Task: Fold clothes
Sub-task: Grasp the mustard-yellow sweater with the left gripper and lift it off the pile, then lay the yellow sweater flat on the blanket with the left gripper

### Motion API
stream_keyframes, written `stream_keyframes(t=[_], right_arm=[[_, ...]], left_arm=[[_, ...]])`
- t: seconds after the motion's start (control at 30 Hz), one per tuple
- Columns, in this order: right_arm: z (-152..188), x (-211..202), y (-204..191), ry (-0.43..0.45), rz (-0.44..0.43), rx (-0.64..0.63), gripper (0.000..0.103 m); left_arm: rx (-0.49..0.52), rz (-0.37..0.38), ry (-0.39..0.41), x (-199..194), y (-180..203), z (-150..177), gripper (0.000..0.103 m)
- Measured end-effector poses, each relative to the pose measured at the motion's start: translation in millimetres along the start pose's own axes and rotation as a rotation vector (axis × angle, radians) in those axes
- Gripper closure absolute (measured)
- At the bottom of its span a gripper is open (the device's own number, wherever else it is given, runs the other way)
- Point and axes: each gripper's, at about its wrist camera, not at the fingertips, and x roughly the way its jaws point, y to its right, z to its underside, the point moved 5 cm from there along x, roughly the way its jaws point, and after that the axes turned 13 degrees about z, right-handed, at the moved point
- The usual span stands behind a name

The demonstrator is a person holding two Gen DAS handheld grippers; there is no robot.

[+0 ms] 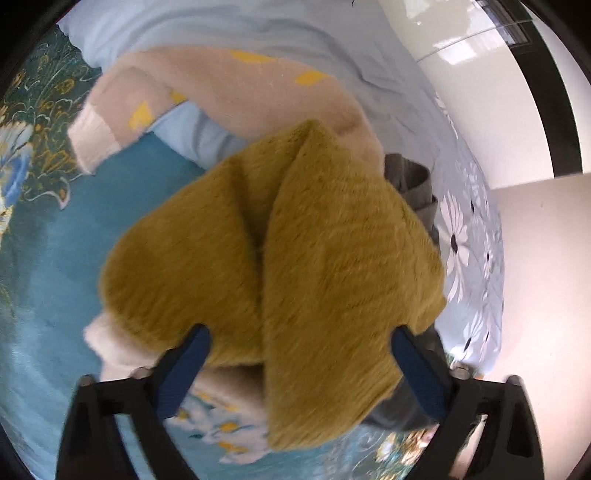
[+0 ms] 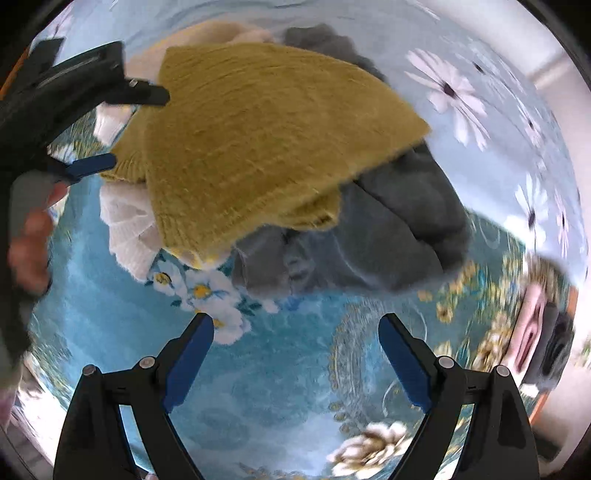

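Note:
A folded mustard-yellow knit sweater (image 1: 280, 258) lies on a pile of clothes on the bed; it also shows in the right wrist view (image 2: 258, 136). Under it are a cream sweater with yellow hearts (image 1: 236, 88) and a grey garment (image 2: 369, 240). My left gripper (image 1: 299, 354) is open, its blue fingers on either side of the sweater's near edge, not closed on it. It shows in the right wrist view (image 2: 125, 125) at the sweater's left edge. My right gripper (image 2: 295, 350) is open and empty, above the blanket in front of the pile.
The bed has a teal floral blanket (image 2: 266, 387) and a pale blue sheet with white daisies (image 2: 480, 92). A light blue pillow (image 1: 192, 26) lies at the back. The bed's edge and a white wall (image 1: 535, 258) are to the right.

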Motion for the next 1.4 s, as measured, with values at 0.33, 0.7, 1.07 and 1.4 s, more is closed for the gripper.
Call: stream_keyframes(t=[0.33, 0.7, 1.07, 1.4], right_arm=[[77, -4, 58, -0.082, -0.043, 0.22, 0.012], [104, -61, 62, 0.009, -0.167, 0.328, 0.012], [146, -101, 96, 0.131, -0.266, 0.383, 0.012], [185, -104, 136, 0.198, -0.359, 0.408, 0.012]], left_arm=[[0.172, 0.034, 0.086, -38, 44, 17, 0.097], [0.491, 0.261, 0.249, -188, 159, 67, 0.097], [0.779, 0.354, 0.512, -395, 234, 134, 0.097], [0.798, 0.138, 0.414, -390, 245, 209, 0.097]])
